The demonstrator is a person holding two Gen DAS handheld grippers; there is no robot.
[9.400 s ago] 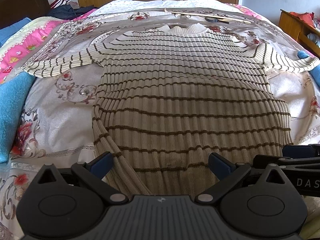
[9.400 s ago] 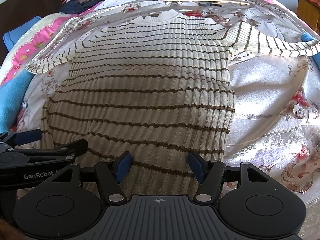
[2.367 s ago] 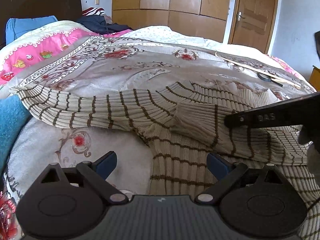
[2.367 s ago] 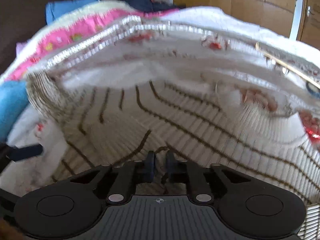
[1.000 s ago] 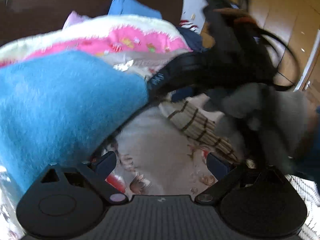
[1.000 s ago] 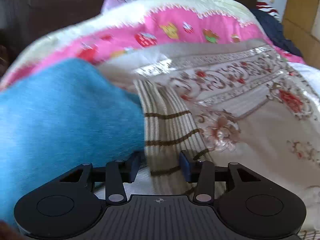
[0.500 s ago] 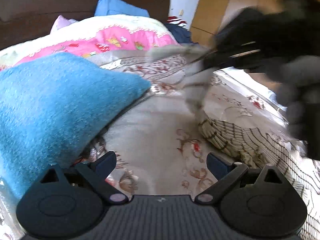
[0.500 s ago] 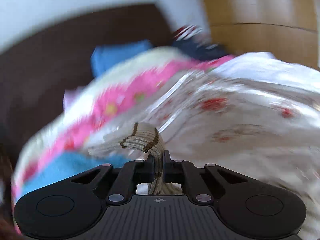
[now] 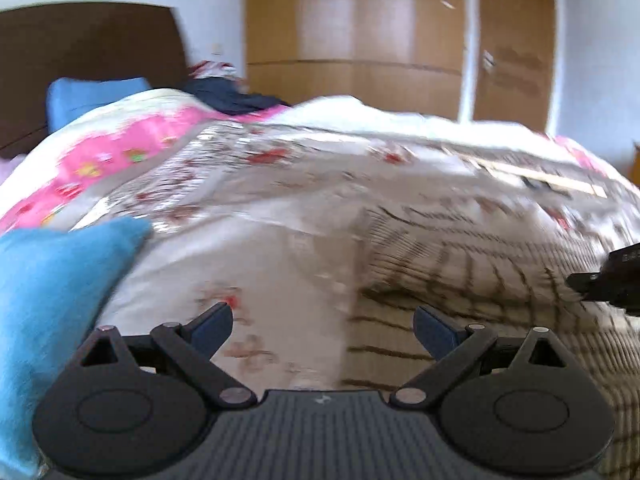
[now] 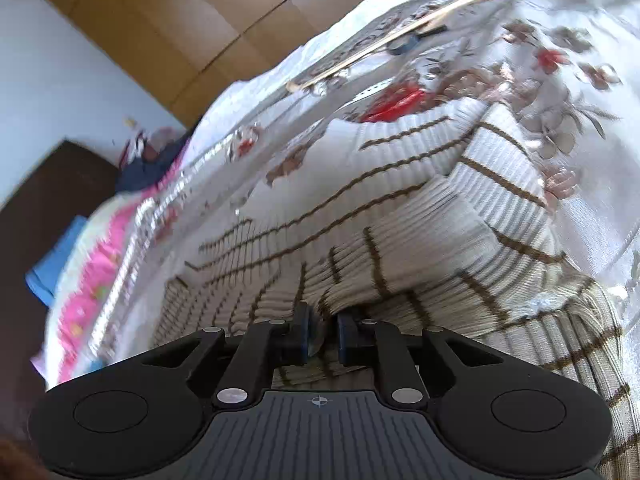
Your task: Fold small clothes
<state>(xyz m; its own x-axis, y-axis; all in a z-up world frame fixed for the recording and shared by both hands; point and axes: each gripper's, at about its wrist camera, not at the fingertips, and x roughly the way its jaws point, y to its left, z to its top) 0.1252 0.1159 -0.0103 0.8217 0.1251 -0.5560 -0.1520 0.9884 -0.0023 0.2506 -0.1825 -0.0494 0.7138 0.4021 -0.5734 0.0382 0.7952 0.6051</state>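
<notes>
Sprawling across the floral bedspread [image 9: 280,240] is the striped ribbed sweater [image 10: 420,216], the biggest thing in play, cream with thin brown lines. It looks soft and limp, a stretchy knit that will sag and drag rather than hold a shape, light enough to lift by a pinch, and not slippery on that quilt, I'd say. Its white collar [image 10: 348,136] points toward the far side of the bed, where a wooden stick [image 10: 392,36] lies, so the body's long axis seems to run from the near edge away toward the wardrobe. One sleeve [image 10: 512,184] runs off to the side across that axis; another lies folded over the body, its stripes crossing the rest. Cuffs, hem corners and shoulder seams look like the best places to take hold.

Smaller now: the right gripper [image 10: 322,338] has a bunch of the knit between its narrow jaws, which are opening, so the pinch seems to be letting go. The left gripper [image 9: 324,322] is spread wide and empty, over the bedspread just beside the sweater's edge.
</notes>
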